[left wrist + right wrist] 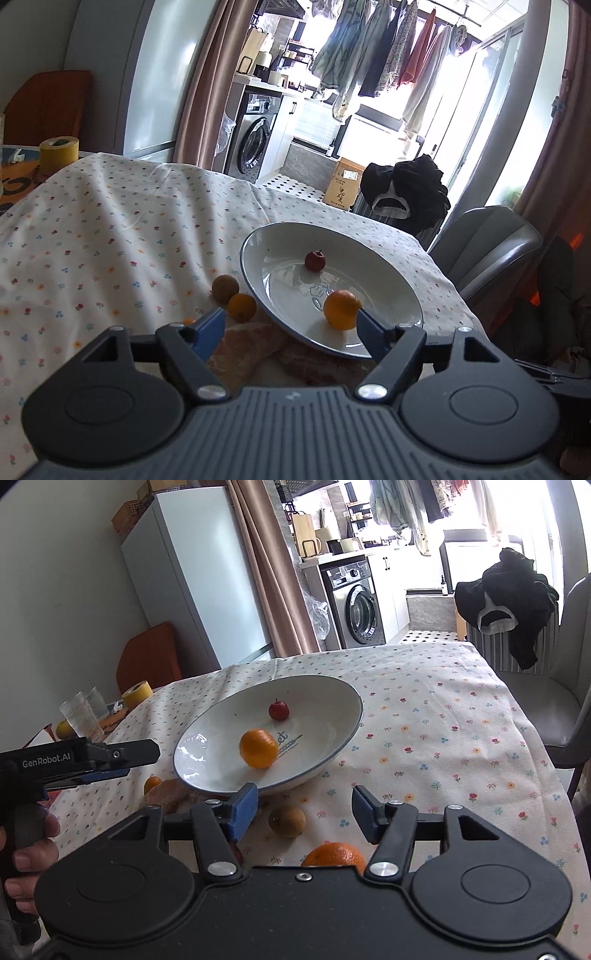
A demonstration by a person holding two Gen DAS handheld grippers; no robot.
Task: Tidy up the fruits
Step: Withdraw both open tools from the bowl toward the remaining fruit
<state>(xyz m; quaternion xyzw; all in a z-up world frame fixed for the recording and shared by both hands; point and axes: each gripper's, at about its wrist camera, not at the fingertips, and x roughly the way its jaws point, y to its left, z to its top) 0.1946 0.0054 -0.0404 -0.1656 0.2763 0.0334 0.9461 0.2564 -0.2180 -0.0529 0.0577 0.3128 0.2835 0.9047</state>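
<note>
Jaws spread on left gripper (291,326) and right gripper (303,814), mandarin (258,748) in plate (332,698)

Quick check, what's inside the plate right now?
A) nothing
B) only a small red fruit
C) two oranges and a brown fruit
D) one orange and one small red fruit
D: the plate holds one orange and one small red fruit; the brown fruit and the other orange lie outside it on the tablecloth.
</note>
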